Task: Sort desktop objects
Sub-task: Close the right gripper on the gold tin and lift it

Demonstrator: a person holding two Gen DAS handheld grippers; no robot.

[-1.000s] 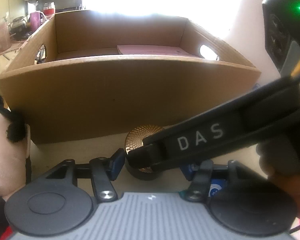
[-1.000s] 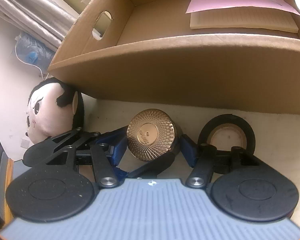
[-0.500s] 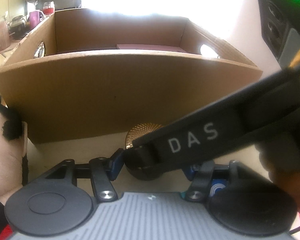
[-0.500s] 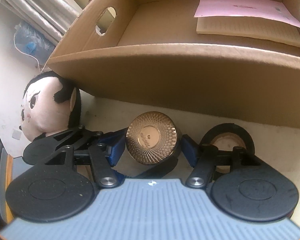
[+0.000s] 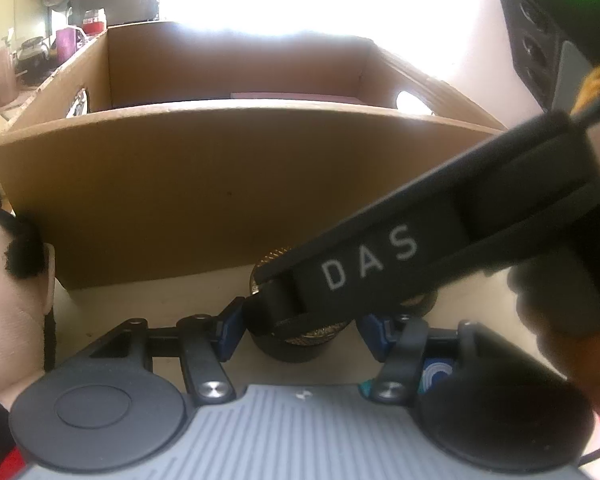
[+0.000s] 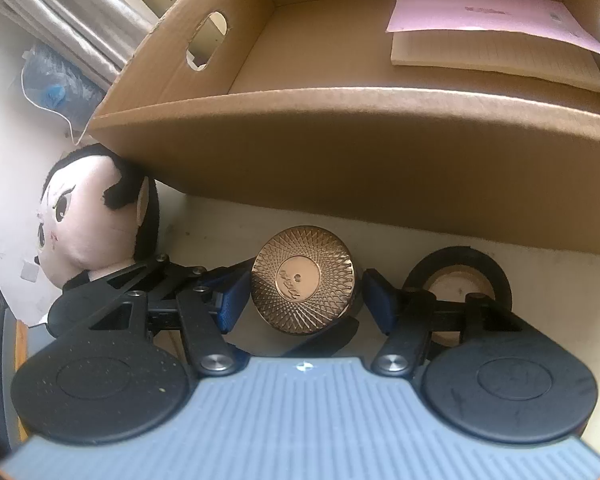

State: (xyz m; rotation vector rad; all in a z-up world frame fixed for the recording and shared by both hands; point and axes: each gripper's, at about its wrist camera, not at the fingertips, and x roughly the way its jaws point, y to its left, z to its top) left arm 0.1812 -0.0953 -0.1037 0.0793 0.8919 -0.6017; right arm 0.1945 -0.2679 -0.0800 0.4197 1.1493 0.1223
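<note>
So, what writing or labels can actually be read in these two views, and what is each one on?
"DAS": white capitals on the black finger of the right gripper, crossing the left wrist view.
Gold lid of the jar: an engraved word on its centre disc, too small to read.
Pink sheet in the cardboard box: one dark printed line, blurred, unreadable.
Nothing else bears readable text.

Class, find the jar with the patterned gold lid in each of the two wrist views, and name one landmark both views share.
Left wrist view: the gold-lidded jar sits at lower centre, largely hidden behind the other gripper's black arm marked DAS.
Right wrist view: it sits at lower centre, in full sight, lid facing the camera.
Shared landmark: the cardboard box directly behind the jar, its near wall spanning both pictures.
</note>
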